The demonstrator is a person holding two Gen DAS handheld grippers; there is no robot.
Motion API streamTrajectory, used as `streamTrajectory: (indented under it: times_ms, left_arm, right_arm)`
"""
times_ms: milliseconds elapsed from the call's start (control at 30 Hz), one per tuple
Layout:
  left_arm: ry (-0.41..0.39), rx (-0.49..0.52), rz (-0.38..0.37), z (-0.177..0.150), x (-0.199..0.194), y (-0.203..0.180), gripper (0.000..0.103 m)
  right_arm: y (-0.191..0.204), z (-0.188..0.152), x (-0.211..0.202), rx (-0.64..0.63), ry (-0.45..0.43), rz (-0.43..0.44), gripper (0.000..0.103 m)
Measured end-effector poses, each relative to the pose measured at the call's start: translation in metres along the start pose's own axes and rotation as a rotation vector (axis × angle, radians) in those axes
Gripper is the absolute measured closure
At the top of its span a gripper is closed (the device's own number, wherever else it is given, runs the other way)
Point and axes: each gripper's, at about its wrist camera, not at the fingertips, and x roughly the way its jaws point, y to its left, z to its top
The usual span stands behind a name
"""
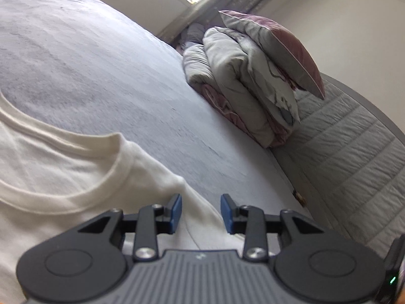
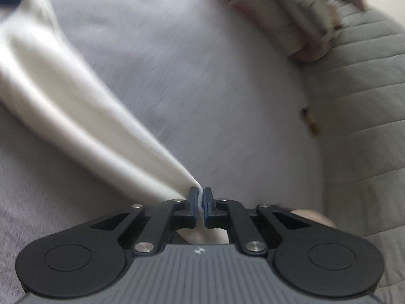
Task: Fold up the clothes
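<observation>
My right gripper pinches the cream cotton T-shirt, stretched toward upper left over the grey bedspread; my left gripper, half-open, should keep the shoulder flat.

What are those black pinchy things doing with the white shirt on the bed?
A person is folding a white T-shirt on a grey bed, with a gripper in each hand. The right gripper is pinched shut on a bit of the shirt and pulls it into a stretched strip. The left gripper is open over the shirt near the collar, gripping nothing. A folded quilt and a pillow sit at the head of the bed.
</observation>
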Motion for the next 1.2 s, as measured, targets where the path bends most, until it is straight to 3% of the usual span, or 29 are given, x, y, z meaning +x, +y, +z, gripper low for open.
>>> streamTrajectory:
  times_ms: [133,200,233,333,467,667,800,1033,1200]
  left_arm:
    - [0.019,0.022,0.041,0.000,-0.001,-0.003,0.068]
    - [0.032,0.042,0.067,0.000,-0.002,-0.006,0.068]
    - [0.036,0.051,0.076,0.001,-0.005,-0.008,0.067]
    - [0.049,0.091,0.101,0.002,-0.012,-0.018,0.064]
    - [0.078,0.259,0.165,0.014,-0.011,-0.041,0.063]
    - [0.067,0.571,0.182,0.040,0.007,-0.046,0.060]
    - [0.157,0.568,0.117,0.048,0.030,-0.025,0.060]
    - [0.202,0.648,0.092,0.042,0.041,-0.013,0.059]
    - [0.213,0.666,0.065,0.043,0.037,-0.016,0.058]
  right_arm:
    - [-0.008,0.002,-0.013,0.054,-0.056,0.018,0.088]
    - [-0.014,0.005,-0.028,0.100,-0.130,0.056,0.070]
    - [-0.018,0.007,-0.035,0.131,-0.173,0.089,0.068]
    - [-0.028,0.014,-0.048,0.240,-0.300,0.243,0.067]
    - [-0.029,0.026,-0.036,0.308,-0.396,0.475,0.066]
    - [-0.025,0.032,0.011,0.420,-0.429,0.667,0.066]
    - [-0.022,0.026,0.034,0.494,-0.455,0.755,0.066]
    - [-0.012,0.032,0.021,0.367,-0.458,0.709,0.067]
    - [-0.012,0.029,0.015,0.328,-0.461,0.726,0.069]
